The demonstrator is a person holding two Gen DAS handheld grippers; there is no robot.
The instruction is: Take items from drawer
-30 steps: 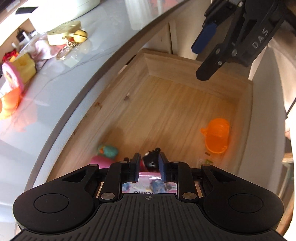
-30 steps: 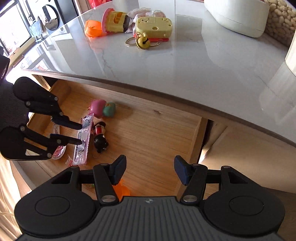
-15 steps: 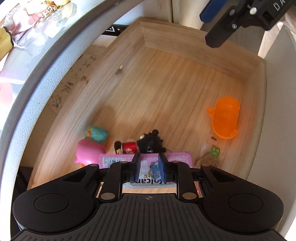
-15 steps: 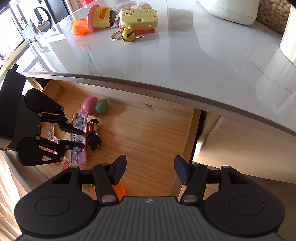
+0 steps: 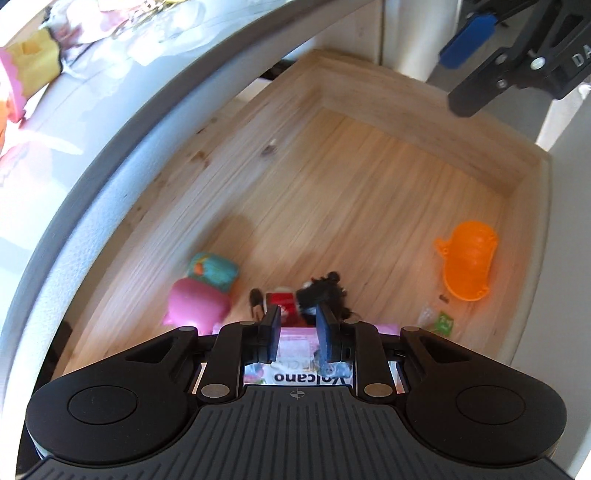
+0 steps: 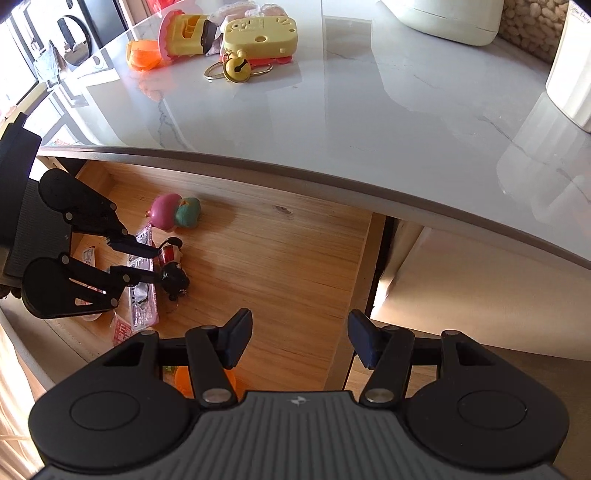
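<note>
The open wooden drawer [image 5: 369, 177] sits pulled out from under the pale marble desk [image 6: 369, 110], and most of its contents crowd toward the 7 o'clock part of the left wrist view. The left gripper [image 5: 295, 325] reaches down into the drawer with its fingers a narrow gap apart, their tips on either side of a small black-and-red figure [image 6: 173, 266]; whether the pads press on it I cannot tell. Beneath the fingers lies a pink packet [image 6: 142, 295] printed with letters, flat on the drawer floor. At 9 o'clock from the figure rests a pink and teal toy [image 5: 203, 291], just beside it. An orange plastic piece [image 5: 467, 266] lies well apart at 3 o'clock, near the drawer's wall. The right gripper [image 6: 299, 339] hangs above the drawer's near edge, its fingers wide apart with nothing between them. On the desk, at 11 o'clock in the right wrist view, stand a yellow toy [image 6: 262, 35] and a small yellow bell [image 6: 236, 68] on rings.
</note>
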